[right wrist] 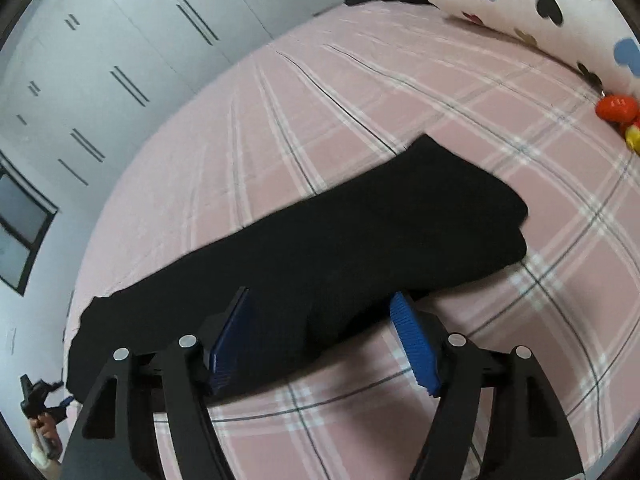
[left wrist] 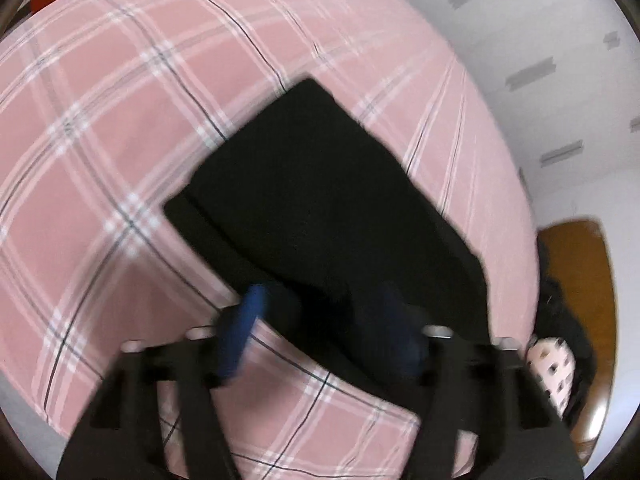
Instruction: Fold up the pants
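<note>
A bed [right wrist: 360,92] in pink plaid is carrying black pants [right wrist: 320,248], a heart-print pillow [right wrist: 560,8] and red-yellow toys [right wrist: 616,108]

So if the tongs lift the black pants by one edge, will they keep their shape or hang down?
Probably hang down: the black pants lie flat and follow the pink checked bed cover like soft cloth. The stacked layers at one end may slide apart. They look light, so the open right tongs and left tongs should lift them easily.

Both wrist views low over bed [left wrist: 100,128], sharing black pants [left wrist: 320,200]
</note>
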